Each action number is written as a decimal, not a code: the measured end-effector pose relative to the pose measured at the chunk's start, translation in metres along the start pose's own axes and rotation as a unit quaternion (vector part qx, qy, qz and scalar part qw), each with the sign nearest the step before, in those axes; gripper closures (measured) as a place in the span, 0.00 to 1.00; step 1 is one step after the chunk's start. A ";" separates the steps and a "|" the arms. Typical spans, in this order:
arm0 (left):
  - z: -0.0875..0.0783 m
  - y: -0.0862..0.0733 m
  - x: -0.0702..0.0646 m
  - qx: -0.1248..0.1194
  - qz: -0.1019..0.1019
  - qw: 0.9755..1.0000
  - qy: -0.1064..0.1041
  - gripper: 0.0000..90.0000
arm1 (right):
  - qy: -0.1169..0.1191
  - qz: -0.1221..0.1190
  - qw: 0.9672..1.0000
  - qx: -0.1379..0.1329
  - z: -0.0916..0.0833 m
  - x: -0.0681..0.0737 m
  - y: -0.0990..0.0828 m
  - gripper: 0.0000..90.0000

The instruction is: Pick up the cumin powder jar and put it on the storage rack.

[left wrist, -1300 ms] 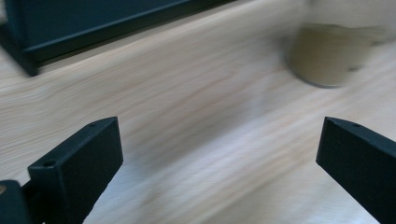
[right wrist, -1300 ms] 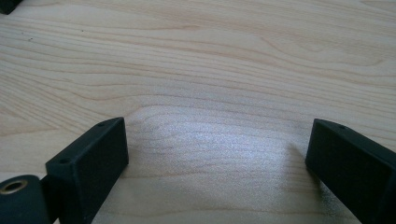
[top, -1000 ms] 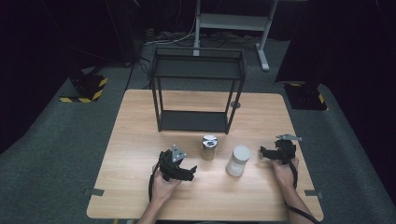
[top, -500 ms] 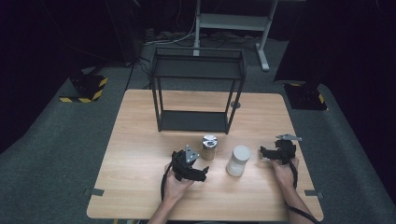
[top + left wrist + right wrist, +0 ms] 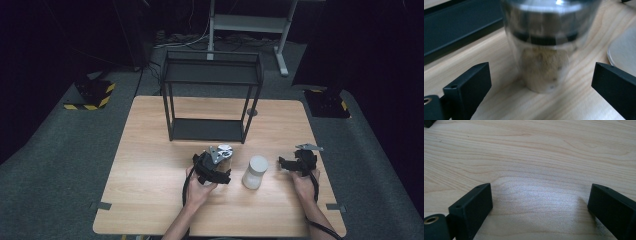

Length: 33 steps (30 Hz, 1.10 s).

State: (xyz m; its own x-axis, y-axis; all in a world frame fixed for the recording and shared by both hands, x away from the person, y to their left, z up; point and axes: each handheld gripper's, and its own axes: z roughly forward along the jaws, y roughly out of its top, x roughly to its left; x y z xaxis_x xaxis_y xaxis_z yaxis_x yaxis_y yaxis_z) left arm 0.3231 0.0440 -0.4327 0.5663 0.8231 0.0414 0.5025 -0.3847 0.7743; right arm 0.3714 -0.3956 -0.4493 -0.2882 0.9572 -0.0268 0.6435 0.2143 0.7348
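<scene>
A glass jar [image 5: 225,151] with a silver metal lid stands on the wooden table [image 5: 150,165] in front of a black rack. In the left gripper view the jar [image 5: 544,50] is blurred and close, holding something brownish, just ahead of and between the wide-apart jaws. My left gripper [image 5: 214,162] is open, right at the jar, with its jaws to either side and not touching it. A white canister [image 5: 255,172] stands to the jar's right. My right gripper [image 5: 286,163] rests open to the right of the canister, over bare wood [image 5: 536,157].
A black two-level metal rack [image 5: 212,95] stands at the back middle of the table, its base [image 5: 461,25] just behind the jar. The white canister's edge [image 5: 624,50] lies close to the left gripper's right jaw. Dark floor surrounds the table.
My left gripper has moved right and forward, up to the jar, which now sits between its open jaws. The right gripper has stayed put.
</scene>
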 end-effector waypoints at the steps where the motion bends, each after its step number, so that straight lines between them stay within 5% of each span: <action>1: 0.001 0.002 0.000 0.002 0.003 1.000 0.001 0.03 | 0.000 0.000 1.000 0.000 0.000 0.000 0.000 0.06; 15: 0.020 0.025 -0.004 0.020 -0.016 1.000 0.004 0.08 | 0.000 0.000 1.000 0.000 0.000 0.000 0.000 0.06; 33: 0.035 0.030 -0.005 0.030 -0.032 0.999 0.007 0.16 | 0.000 0.000 1.000 0.000 0.000 0.000 0.000 0.06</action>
State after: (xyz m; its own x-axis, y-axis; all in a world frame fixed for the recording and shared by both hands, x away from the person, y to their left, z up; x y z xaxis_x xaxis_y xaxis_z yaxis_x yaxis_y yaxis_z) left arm 0.3581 0.0136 -0.4317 0.5225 0.8526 0.0027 0.5754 -0.3549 0.7368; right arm 0.3714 -0.3957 -0.4493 -0.2883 0.9572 -0.0261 0.6434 0.2139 0.7350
